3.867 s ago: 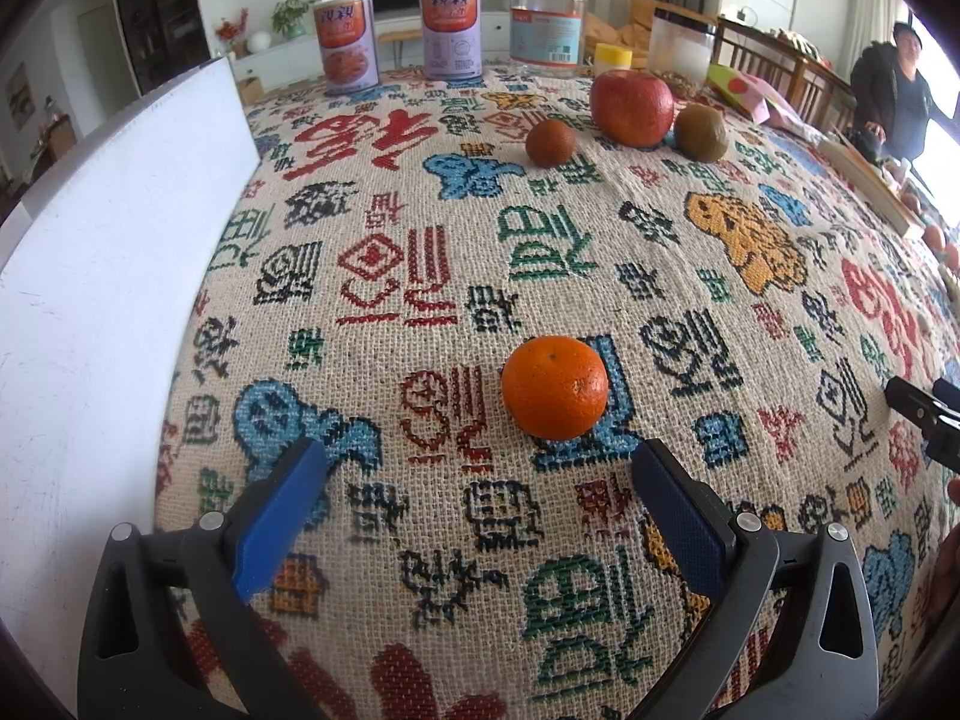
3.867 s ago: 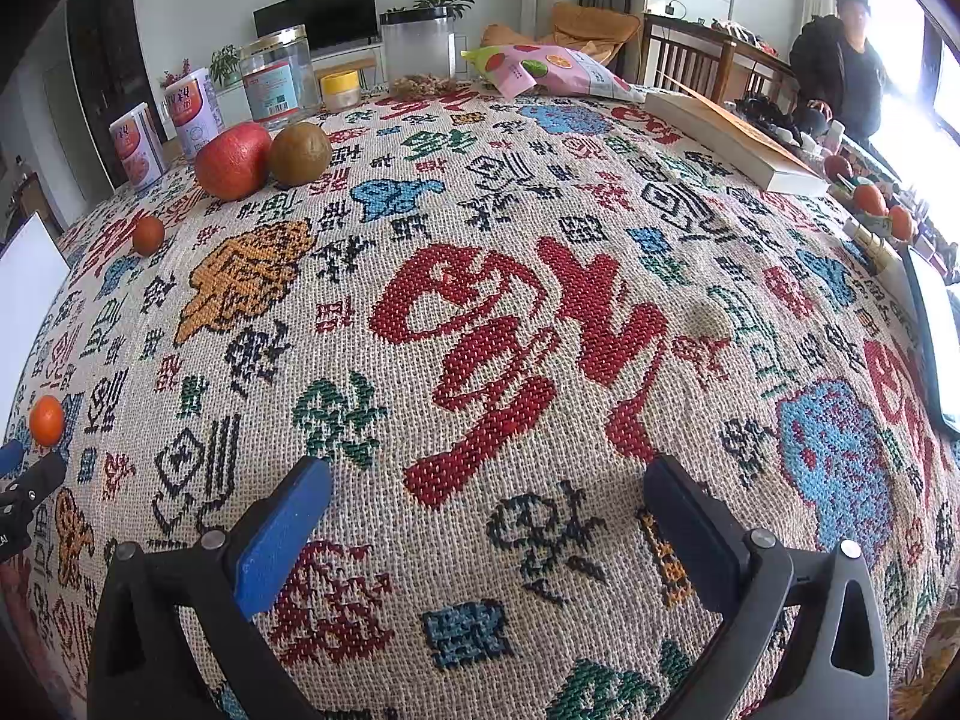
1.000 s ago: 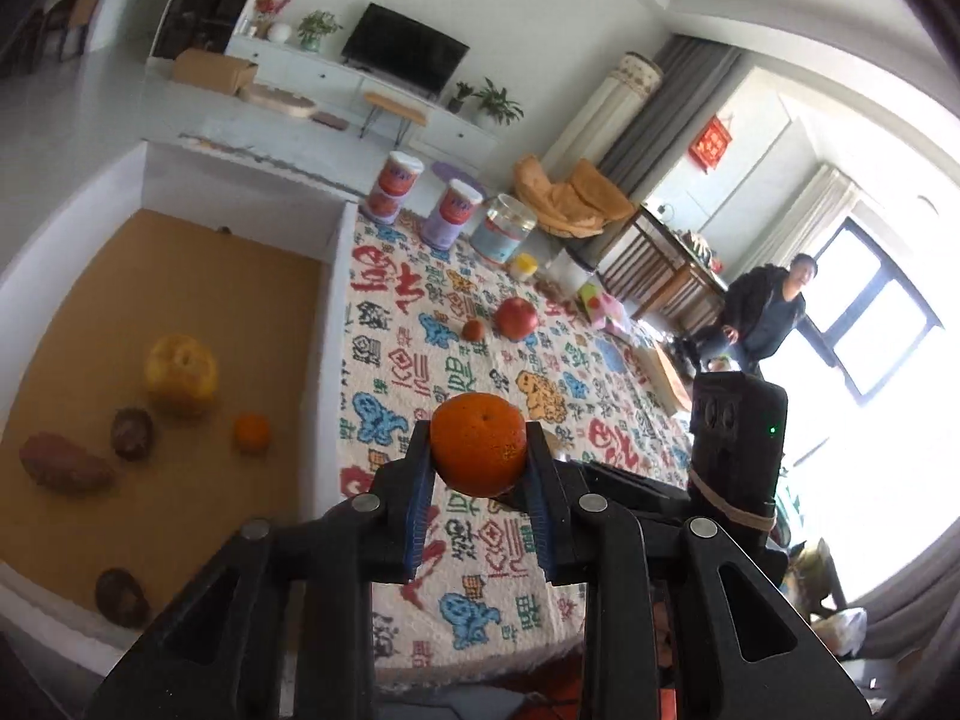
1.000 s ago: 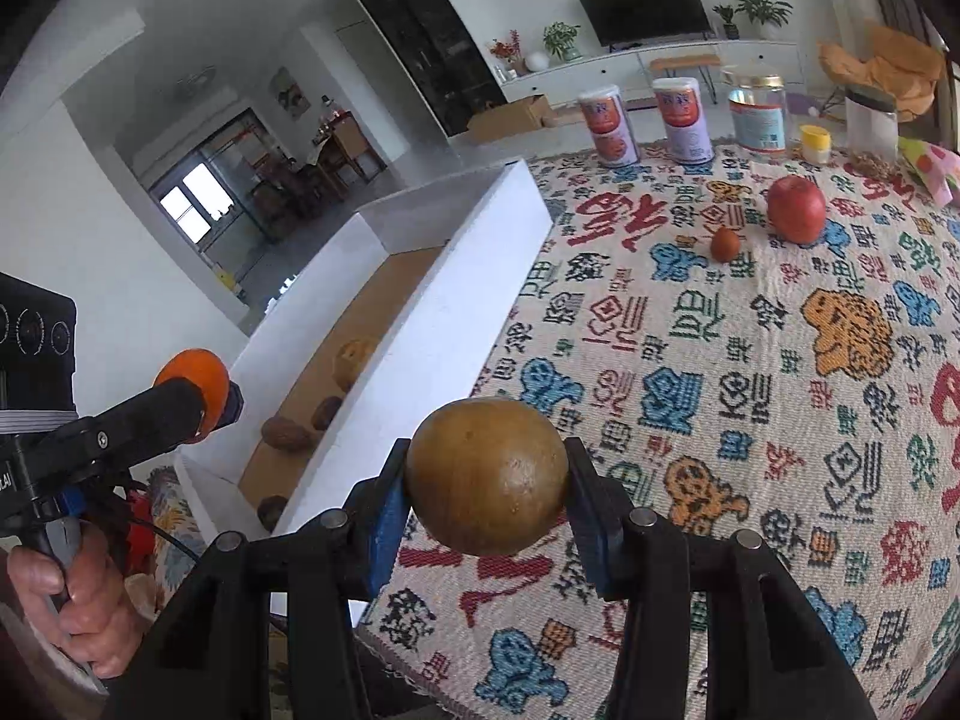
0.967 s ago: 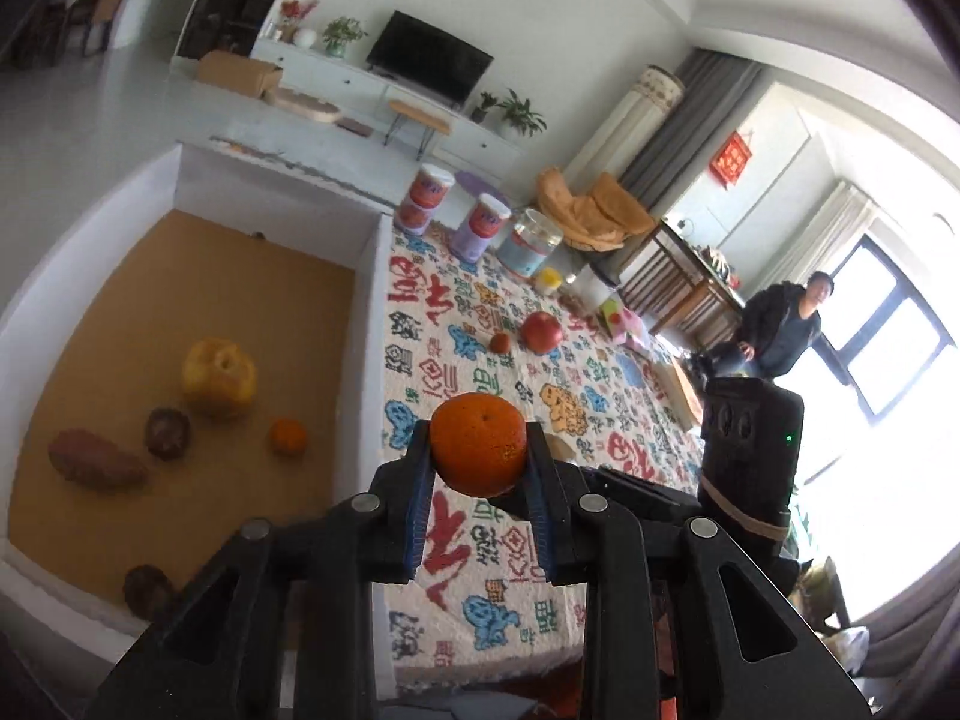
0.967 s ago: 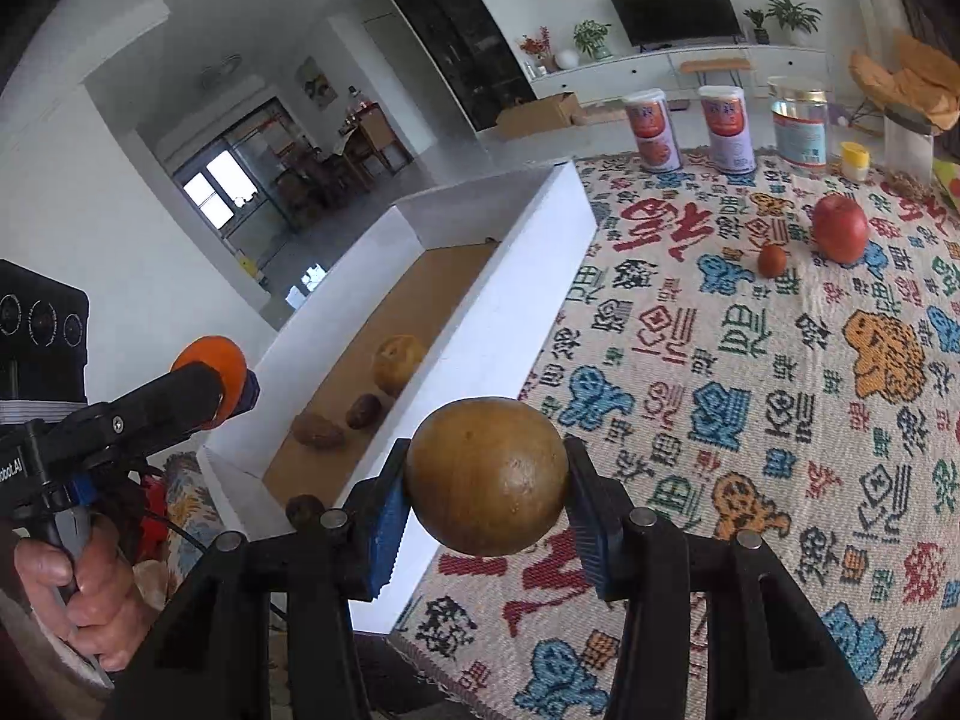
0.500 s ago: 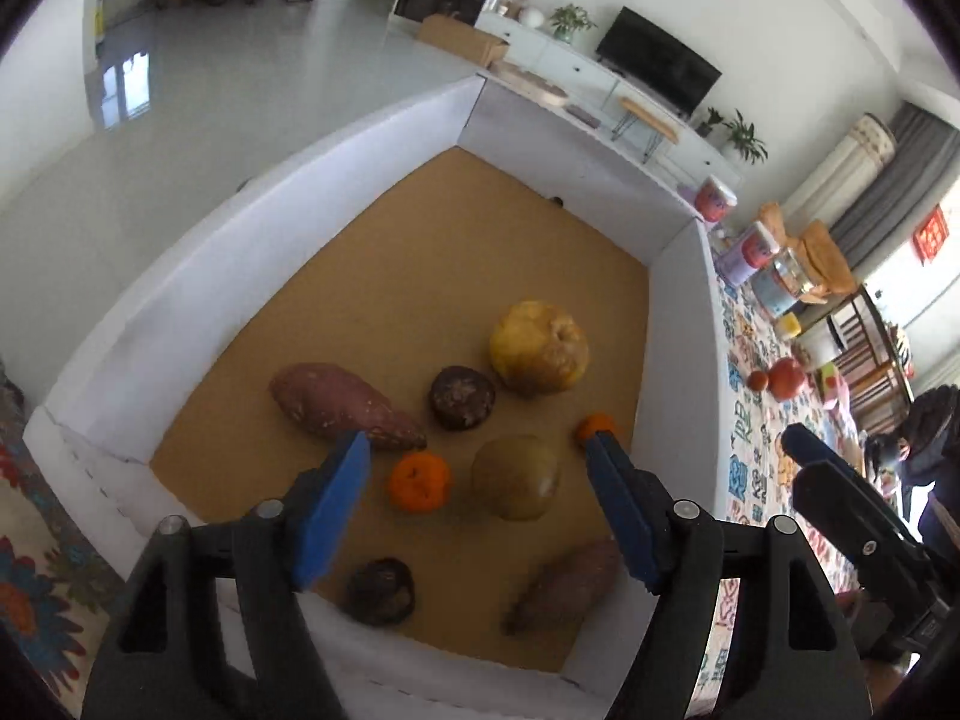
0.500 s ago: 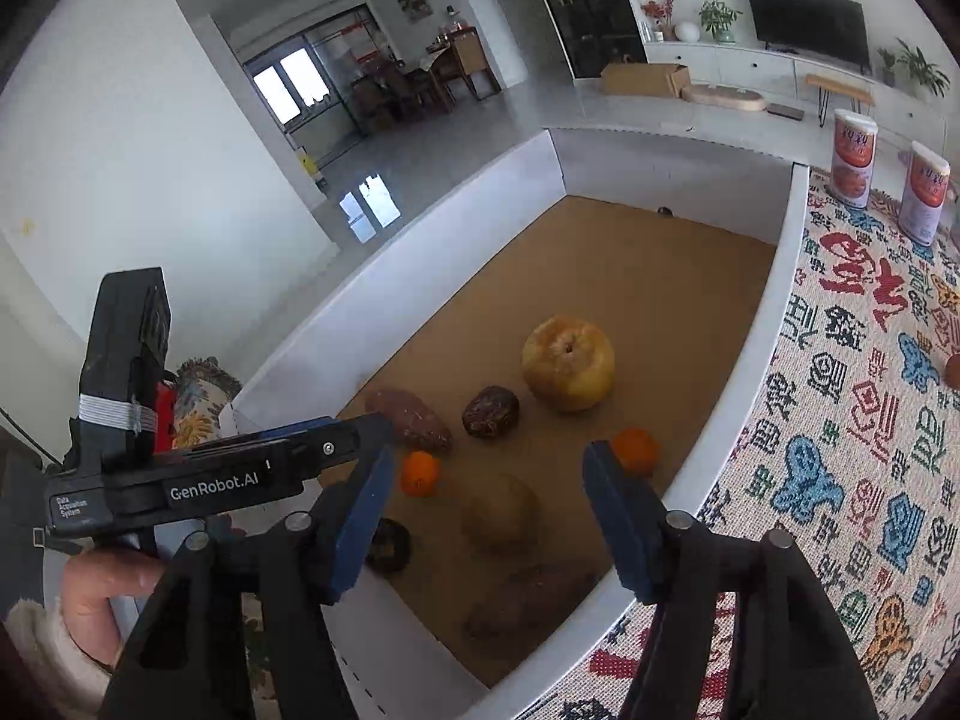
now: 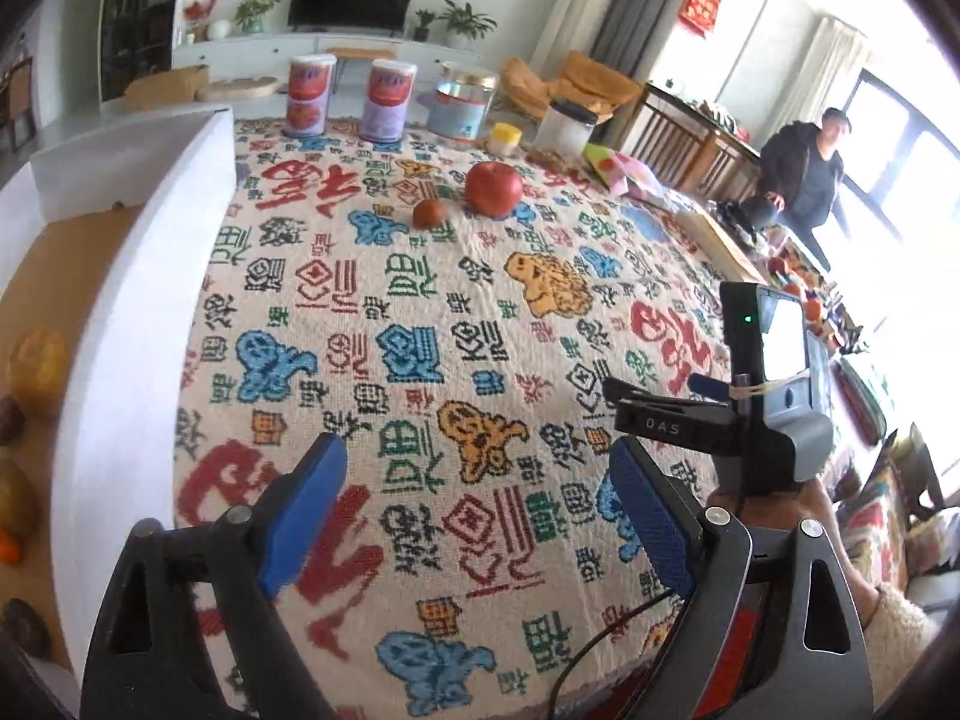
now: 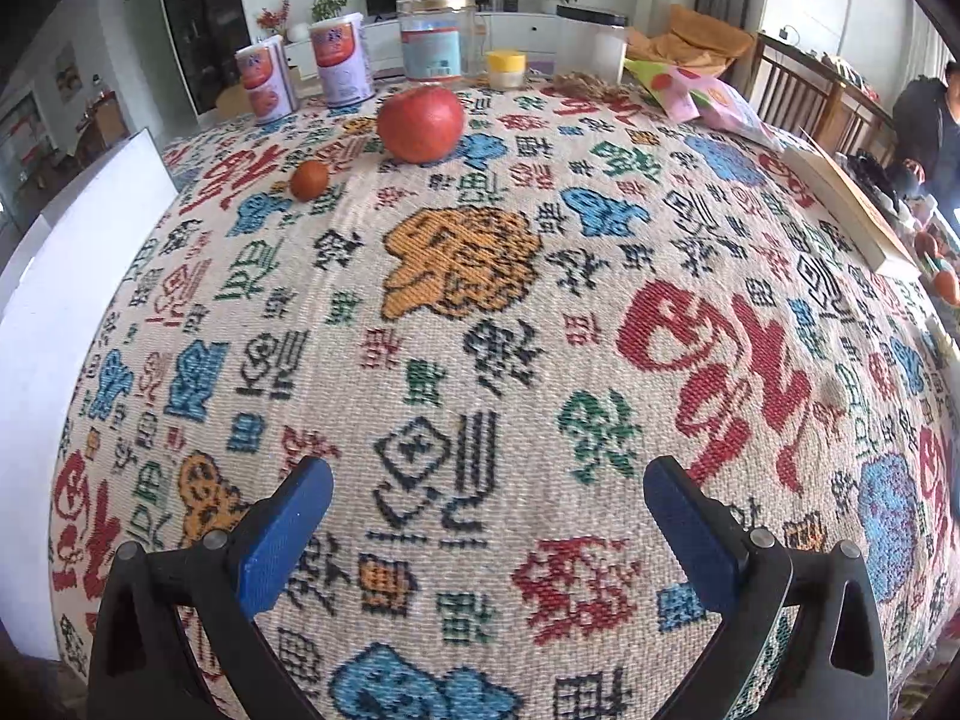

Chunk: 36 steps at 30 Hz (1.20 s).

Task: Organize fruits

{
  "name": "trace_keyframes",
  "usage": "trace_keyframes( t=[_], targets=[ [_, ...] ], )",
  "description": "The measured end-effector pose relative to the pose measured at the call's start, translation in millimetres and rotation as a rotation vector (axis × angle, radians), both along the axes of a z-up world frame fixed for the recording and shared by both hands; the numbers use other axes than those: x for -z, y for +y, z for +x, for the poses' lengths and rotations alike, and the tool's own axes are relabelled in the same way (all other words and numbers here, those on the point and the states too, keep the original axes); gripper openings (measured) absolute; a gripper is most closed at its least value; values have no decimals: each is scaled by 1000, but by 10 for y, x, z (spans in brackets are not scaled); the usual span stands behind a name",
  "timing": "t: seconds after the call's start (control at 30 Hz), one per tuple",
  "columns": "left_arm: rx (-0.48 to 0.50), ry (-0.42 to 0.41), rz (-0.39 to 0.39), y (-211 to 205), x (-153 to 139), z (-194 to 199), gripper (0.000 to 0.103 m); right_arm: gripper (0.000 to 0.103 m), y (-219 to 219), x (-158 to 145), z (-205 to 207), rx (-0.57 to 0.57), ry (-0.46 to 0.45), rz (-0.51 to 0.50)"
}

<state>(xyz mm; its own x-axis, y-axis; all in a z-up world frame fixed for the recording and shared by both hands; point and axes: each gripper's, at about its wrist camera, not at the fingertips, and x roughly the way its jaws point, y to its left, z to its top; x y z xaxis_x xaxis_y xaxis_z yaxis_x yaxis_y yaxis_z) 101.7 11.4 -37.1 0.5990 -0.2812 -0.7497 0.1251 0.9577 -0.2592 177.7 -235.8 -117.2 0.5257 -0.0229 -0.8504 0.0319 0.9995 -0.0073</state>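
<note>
Both grippers have swung away from the box and back over the table since half a second ago, and neither carries fruit any more. The left gripper (image 9: 474,498) hangs above the patterned cloth (image 9: 420,300) with its blue fingers (image 9: 306,504) spread wide and nothing between them. The right gripper (image 10: 489,516) does the same in its own view, fingers (image 10: 282,528) wide apart and bare.

The orange and the brown round fruit that the grippers held a second ago are gone from them. In the left view the white box (image 9: 138,324) fills the left edge of the frame, and several fruits (image 9: 36,360) show on its brown floor at the far left, partly cut off by the frame.

Two fruits remain on the table: a red apple (image 10: 420,123) in the upper middle of the right view and a small brown fruit (image 10: 309,180) just beside it to the lower left, not touching. Both sit well apart from the grippers, toward the cans (image 10: 339,60) at the top of the frame.

The job looks mostly done, with these two left to carry across.
</note>
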Motion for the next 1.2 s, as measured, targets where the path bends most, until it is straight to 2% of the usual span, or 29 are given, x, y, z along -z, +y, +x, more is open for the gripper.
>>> trace_keyframes(
  t=[0.1,0.17,0.23,0.3,0.43,1.2],
  targets=[
    [-71,1,112,-205,369,410,91,103,-362,166,-68,62,-19,-20],
    [-103,19,179,-271,565,652,91,103,-471,181,-196,58,-82,21],
    [-110,38,219,-289,754,850,91,103,-491,157,-225,55,-97,43],
    [-105,9,292,-331,790,895,95,103,-502,138,-241,56,-97,42],
    [-108,14,271,-306,776,872,97,103,-452,172,-167,55,-89,28],
    [-111,15,267,-334,862,991,97,103,-439,188,-173,56,-84,17]
  ],
)
